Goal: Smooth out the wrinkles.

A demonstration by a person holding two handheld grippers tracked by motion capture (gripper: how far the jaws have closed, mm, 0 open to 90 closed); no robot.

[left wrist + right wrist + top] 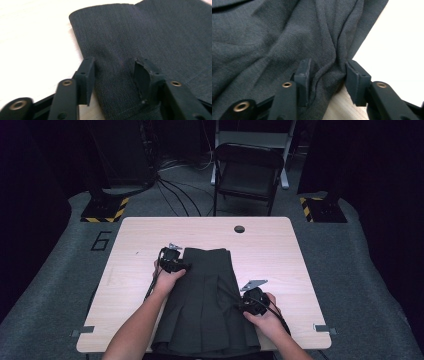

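Dark grey skirt [205,300] flat on wooden table [280,255], left gripper [113,75] spread astride its folded edge, right gripper [327,75] half-closed around bunched hem, near edge cut off

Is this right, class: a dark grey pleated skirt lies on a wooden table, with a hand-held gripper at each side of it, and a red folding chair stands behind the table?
One detail is wrong: the folding chair is black, not red, as the high view shows. The rest stands.

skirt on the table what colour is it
Dark charcoal grey skirt, plain; clearest in the left gripper view.
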